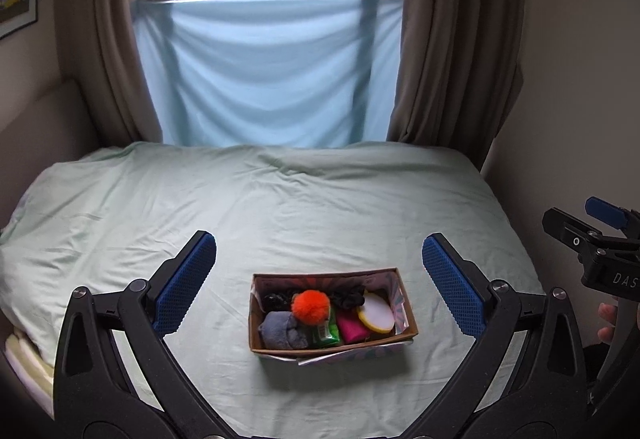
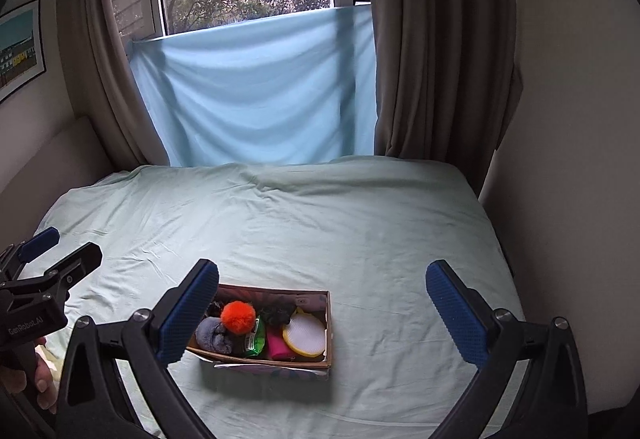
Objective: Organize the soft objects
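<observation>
A small cardboard box point(image 1: 410, 323) point(image 2: 329, 323) sits on the bed, full of soft items: an orange pom-pom point(image 1: 311, 303) point(image 2: 238, 317), a grey plush point(image 1: 280, 330) point(image 2: 214, 335), a green packet point(image 1: 326, 335), a pink cloth point(image 1: 351, 327) point(image 2: 277, 347), a white and yellow pad point(image 1: 377, 313) point(image 2: 305, 337) and black scrunchies point(image 1: 347, 299). My left gripper point(image 1: 319, 287) is open and empty, held above and in front of the box. My right gripper point(image 2: 322, 313) is open and empty, with the box near its left finger.
The bed point(image 1: 280, 199) has a pale green sheet, with a wall to the right and a headboard to the left. A blue cloth point(image 1: 268, 71) and brown curtains hang over the window behind. The other gripper shows at each view's edge point(image 1: 600, 243) point(image 2: 44, 279).
</observation>
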The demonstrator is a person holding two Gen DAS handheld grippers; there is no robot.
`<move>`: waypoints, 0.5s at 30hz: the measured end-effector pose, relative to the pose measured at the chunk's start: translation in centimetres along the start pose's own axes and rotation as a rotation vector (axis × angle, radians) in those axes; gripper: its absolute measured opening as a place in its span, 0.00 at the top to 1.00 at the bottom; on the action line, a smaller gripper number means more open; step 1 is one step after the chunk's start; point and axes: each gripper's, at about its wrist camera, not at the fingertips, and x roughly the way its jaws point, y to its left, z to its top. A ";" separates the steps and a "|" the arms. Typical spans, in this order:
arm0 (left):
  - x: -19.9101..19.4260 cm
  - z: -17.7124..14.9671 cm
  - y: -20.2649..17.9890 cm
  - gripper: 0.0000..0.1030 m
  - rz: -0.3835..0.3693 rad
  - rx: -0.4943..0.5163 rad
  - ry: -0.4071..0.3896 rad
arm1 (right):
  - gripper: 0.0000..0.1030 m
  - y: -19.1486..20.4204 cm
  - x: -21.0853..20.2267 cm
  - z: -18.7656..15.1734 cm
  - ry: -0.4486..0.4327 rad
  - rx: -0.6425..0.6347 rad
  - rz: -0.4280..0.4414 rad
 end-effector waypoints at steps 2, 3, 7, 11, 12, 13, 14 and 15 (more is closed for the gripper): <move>-0.4 -0.1 -0.5 0.00 0.009 0.006 -0.020 | 0.00 -0.3 -0.3 -0.2 -0.012 0.006 -0.008; -0.4 -0.3 -0.8 0.00 0.015 0.012 -0.022 | 0.00 -0.5 -0.5 -0.4 -0.022 0.002 -0.019; -0.8 -0.8 -1.5 0.00 0.025 0.018 -0.041 | 0.00 -0.7 -0.8 -0.8 -0.051 -0.009 -0.040; -1.0 -0.8 -2.2 0.00 0.021 0.024 -0.066 | 0.00 -1.1 -1.2 -0.7 -0.067 -0.002 -0.041; -1.0 -0.7 -2.3 0.00 0.014 0.025 -0.072 | 0.00 -1.2 -1.2 -0.7 -0.071 0.000 -0.043; -1.0 -0.7 -2.4 0.00 0.010 0.025 -0.077 | 0.00 -1.3 -1.3 -0.6 -0.075 0.000 -0.046; -0.9 -0.6 -2.6 0.00 0.007 0.026 -0.081 | 0.00 -1.4 -1.2 -0.6 -0.077 0.000 -0.050; -0.9 -0.6 -2.7 0.00 0.006 0.029 -0.084 | 0.00 -1.5 -1.2 -0.5 -0.078 0.001 -0.051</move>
